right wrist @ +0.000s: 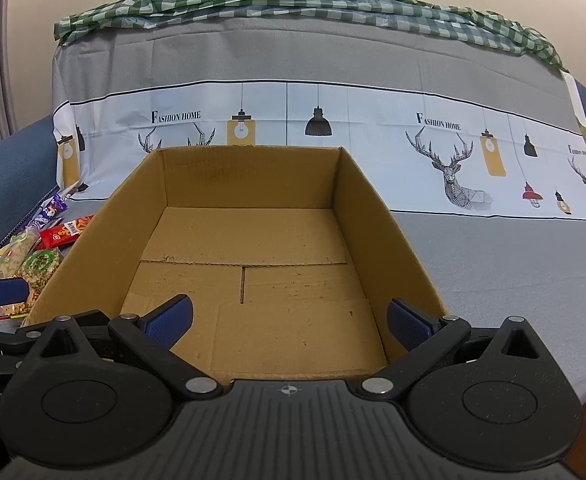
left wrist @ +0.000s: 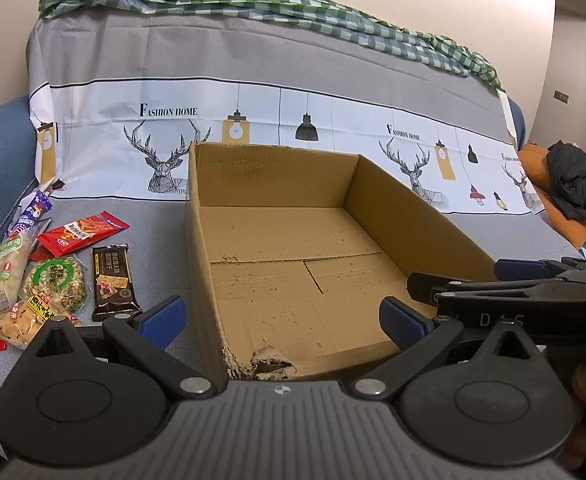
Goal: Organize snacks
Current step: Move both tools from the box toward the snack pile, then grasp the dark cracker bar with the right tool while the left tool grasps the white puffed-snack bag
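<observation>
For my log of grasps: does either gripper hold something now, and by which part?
Nothing is held. The left gripper and the right gripper are both open and empty above the cardboard box.

Black grippers, blue-padded fingers [right wrist: 171, 320]

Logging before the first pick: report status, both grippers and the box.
Left gripper open, empty. Right gripper open, empty, over the cardboard box. Box bare inside; snacks piled left of it. Nothing in the way.
</observation>
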A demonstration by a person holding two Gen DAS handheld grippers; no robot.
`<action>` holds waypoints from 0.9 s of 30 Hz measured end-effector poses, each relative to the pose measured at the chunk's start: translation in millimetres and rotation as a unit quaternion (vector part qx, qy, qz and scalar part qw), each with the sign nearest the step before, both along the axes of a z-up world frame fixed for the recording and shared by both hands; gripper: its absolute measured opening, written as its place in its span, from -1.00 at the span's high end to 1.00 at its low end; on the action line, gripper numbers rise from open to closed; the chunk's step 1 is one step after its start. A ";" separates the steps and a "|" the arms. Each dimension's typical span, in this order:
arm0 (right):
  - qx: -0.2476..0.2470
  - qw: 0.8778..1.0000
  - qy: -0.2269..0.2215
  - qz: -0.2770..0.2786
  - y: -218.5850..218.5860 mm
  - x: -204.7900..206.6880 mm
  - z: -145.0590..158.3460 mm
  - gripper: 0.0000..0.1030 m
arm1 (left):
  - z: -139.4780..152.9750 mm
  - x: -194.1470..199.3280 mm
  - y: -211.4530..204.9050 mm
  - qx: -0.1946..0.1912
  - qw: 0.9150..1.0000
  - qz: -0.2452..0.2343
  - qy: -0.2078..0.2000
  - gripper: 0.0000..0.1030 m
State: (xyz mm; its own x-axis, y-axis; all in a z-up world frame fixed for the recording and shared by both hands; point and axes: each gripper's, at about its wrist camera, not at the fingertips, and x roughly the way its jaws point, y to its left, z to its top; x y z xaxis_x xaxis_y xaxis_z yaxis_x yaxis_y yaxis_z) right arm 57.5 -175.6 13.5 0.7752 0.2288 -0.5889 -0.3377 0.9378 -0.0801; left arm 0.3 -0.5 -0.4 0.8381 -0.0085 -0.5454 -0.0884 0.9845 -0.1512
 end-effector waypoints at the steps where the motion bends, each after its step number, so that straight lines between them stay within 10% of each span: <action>1: 0.000 1.000 0.000 0.000 -0.2 0.0 0.0 -0.98 | 0.3 -0.2 -0.2 0.000 1.000 0.000 0.000 -0.99; 12: 0.008 1.000 -0.002 -0.007 -1.7 1.4 2.5 -0.94 | -1.3 -3.1 1.3 0.010 1.000 0.003 -0.007 -0.99; 16: 0.023 1.000 -0.003 -0.013 4.5 0.7 5.4 -0.64 | 4.3 -8.4 19.2 -0.002 1.000 0.019 -0.014 -0.96; 22: 0.058 0.998 -0.002 0.000 23.8 -5.8 11.2 -0.14 | 22.7 -13.1 61.5 -0.031 0.999 0.021 -0.007 0.42; 27: 0.087 0.996 -0.002 0.027 45.8 -15.8 17.0 -0.11 | 33.1 -17.5 97.5 0.017 1.000 0.012 -0.021 0.52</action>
